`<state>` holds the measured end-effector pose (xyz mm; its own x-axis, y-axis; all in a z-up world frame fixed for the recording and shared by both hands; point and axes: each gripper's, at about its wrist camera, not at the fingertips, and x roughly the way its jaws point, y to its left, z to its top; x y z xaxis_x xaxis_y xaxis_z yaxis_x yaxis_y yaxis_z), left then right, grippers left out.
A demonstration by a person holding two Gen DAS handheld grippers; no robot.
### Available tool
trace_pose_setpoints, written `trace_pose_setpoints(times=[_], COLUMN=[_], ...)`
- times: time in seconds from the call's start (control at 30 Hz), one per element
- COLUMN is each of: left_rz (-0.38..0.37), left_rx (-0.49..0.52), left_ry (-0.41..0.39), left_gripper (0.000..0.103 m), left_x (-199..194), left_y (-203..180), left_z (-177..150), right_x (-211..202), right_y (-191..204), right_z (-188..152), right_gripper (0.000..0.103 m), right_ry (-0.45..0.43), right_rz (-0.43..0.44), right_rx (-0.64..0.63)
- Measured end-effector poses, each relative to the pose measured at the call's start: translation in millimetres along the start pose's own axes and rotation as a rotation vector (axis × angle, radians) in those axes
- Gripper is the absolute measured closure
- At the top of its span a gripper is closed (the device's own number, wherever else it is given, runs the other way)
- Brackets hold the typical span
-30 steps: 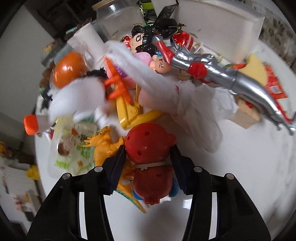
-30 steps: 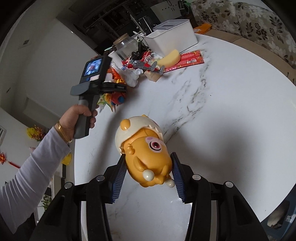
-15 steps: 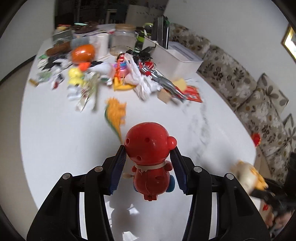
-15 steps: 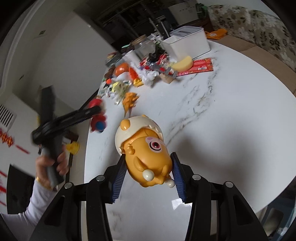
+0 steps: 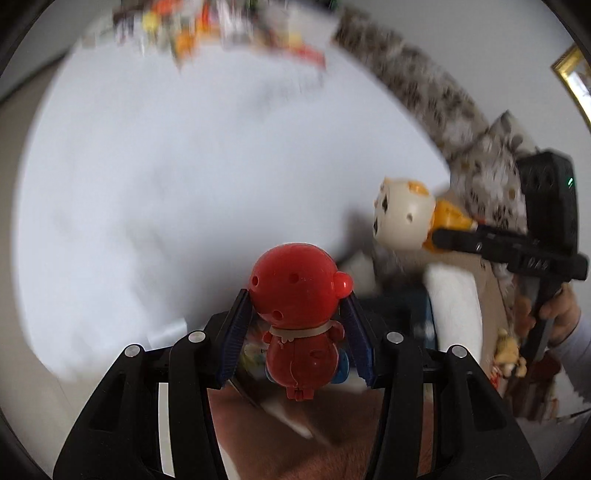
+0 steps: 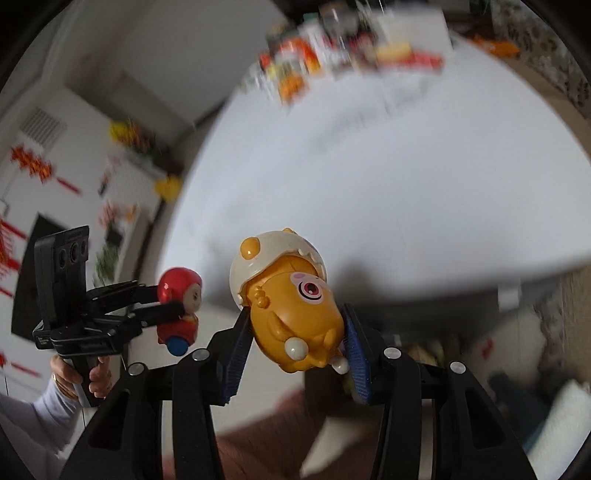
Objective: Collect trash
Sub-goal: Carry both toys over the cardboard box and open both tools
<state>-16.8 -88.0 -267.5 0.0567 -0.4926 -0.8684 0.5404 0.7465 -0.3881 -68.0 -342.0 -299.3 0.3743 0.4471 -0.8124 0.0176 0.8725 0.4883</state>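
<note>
Jaws of left gripper (image 5: 295, 328) around red toy (image 5: 297, 325), right gripper (image 6: 297, 341) around orange toy (image 6: 295, 325), perhaps over a bin.

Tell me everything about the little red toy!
The red toy is a shiny plastic figure with a big round head dotted with small holes, a round ear knob on its side, a pale collar, a red body and blue feet. The left tool grips it by the head and neck between blue ribbed pads, its back to the camera, in the air near the white table's edge.

The white table (image 5: 155, 177) is looked down on steeply, close in, from behind each gripper's fingers near its front edge, and table (image 6: 406, 177) and far clutter pile (image 5: 221, 22) are shared by both views.
</note>
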Motion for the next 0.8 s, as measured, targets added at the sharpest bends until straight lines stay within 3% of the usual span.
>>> trace_pose_setpoints(times=[0.03,0.23,0.33,0.4,0.47,0.53,0.63,0.77,0.8], left_rz=[-0.023,0.007,0.094,0.139,0.18,0.19,0.18,0.156,0.162], left_rx=[-0.047,-0.178,-0.274,-0.312,-0.339,-0.348,-0.32,-0.196,-0.164], left_ry=[0.051,0.233,0.339,0.392,0.447,0.446,0.408,0.267,0.223], left_gripper=[0.054,0.054,0.048,0.037,0.037,0.037,0.037,0.036,0.03], left_x=[29,198,293,329,356,360,335,243,216], left_y=[-1,12,40,54,68,73,65,32,23], left_z=[-20,-92,-114,-123,-124,-124,-130,-111,-106], right_x=[8,119,182,216,232,229,204,135,116], right_y=[-9,-100,-144,-168,-184,-191,-173,-111,-93], right_z=[-13,-97,-120,-129,-133,-133,-126,-86,-73], right_gripper=[0.056,0.056,0.052,0.036,0.037,0.037,0.034,0.034,0.031], right_ry=[0.033,0.224,0.291,0.337,0.353,0.349,0.314,0.21,0.172], right_rz=[-0.006,-0.103,-0.177,-0.271,-0.325,-0.333,-0.313,-0.225,-0.192], right_rx=[0.013,0.141,0.171,0.184,0.196,0.204,0.176,0.076,0.052])
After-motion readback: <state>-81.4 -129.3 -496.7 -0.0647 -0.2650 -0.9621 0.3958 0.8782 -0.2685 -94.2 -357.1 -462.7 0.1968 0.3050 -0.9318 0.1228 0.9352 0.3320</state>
